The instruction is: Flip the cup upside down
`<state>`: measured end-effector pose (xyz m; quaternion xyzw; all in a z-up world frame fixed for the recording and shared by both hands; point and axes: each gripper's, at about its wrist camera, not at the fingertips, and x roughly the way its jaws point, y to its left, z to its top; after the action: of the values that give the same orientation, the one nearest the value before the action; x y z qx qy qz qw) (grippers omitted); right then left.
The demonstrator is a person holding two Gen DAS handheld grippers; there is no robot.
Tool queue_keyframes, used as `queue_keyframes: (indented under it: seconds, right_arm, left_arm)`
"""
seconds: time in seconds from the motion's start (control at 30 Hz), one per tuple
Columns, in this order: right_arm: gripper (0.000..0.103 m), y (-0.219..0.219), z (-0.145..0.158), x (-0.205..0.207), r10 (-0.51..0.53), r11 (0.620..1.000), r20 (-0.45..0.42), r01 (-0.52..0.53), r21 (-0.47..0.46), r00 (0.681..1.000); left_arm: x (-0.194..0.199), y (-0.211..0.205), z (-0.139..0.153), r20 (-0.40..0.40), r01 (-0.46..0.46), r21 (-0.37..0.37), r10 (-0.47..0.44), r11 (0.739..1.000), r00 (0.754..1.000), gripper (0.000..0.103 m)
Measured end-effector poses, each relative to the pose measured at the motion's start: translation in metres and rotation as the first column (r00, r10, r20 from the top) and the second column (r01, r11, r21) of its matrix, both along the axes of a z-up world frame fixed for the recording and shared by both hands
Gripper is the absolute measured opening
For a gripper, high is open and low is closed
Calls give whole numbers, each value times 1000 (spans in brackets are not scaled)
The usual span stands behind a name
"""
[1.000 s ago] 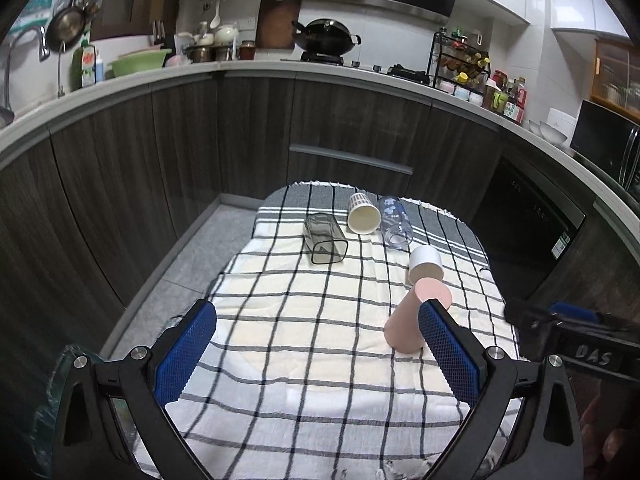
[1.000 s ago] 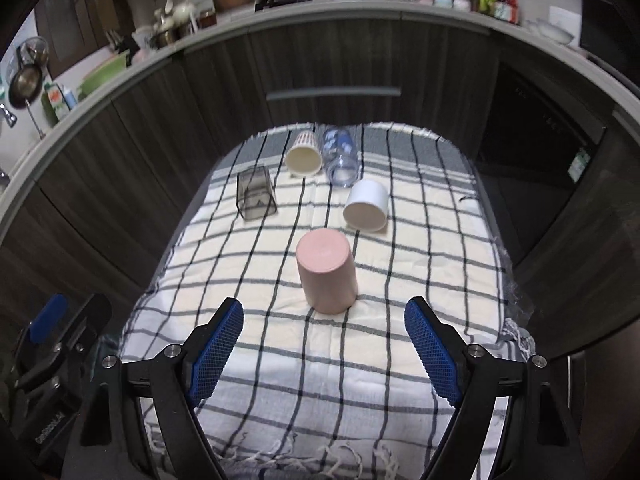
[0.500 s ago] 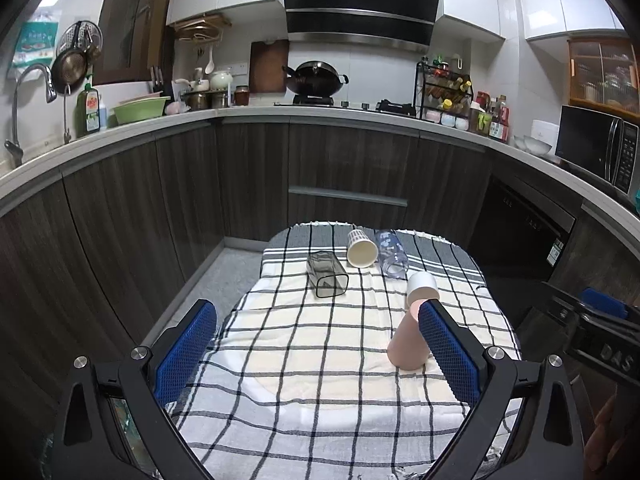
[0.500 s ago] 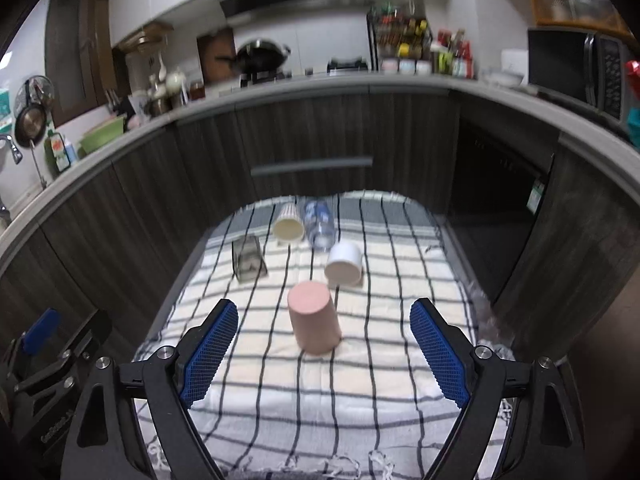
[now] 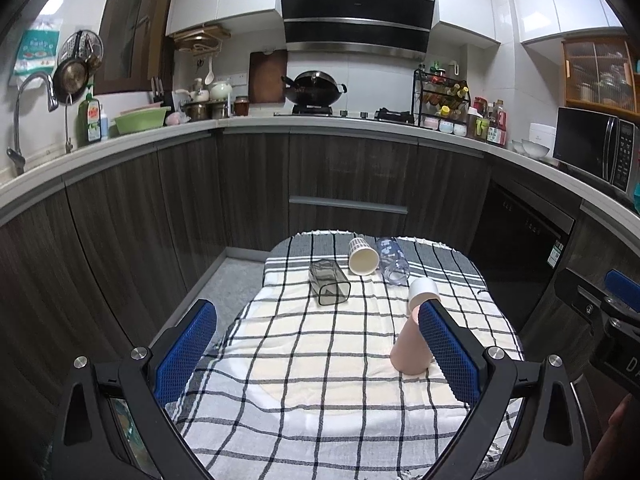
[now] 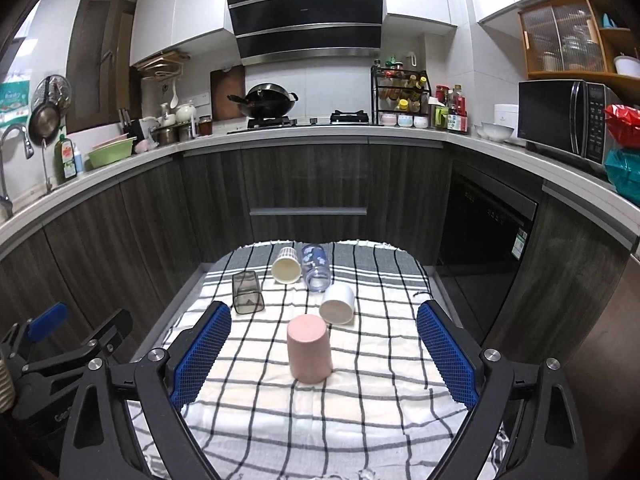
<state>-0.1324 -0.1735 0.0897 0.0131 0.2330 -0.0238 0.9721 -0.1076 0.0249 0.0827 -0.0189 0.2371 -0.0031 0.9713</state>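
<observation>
A checked cloth [image 6: 360, 396] covers the table, bearing five cups.

In the left wrist view, the pink cup [image 5: 408, 350] is partly hidden behind a blue gripper finger [image 5: 446, 354].

Five cups sit on the cloth [image 6: 360, 400]. The upturned cup [image 6: 309, 354] stands nearest. The other four lie behind it.

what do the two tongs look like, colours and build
Both tongs, left and right, match: black angular plastic arms with silver screw heads, each finger faced with a blue cross-hatched pad. White lettering marks the black bodies. No cables or sleeves are visible.
</observation>
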Motion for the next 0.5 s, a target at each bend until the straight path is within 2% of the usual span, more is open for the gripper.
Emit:
queue_keyframes:
  seconds: [0.5]
  right_arm:
    - [94,-3,1,-5,-18,1000,20,18,7,1000]
  left_arm:
    - [-2,-1,3,13,-1,18,1,1000,1000,103]
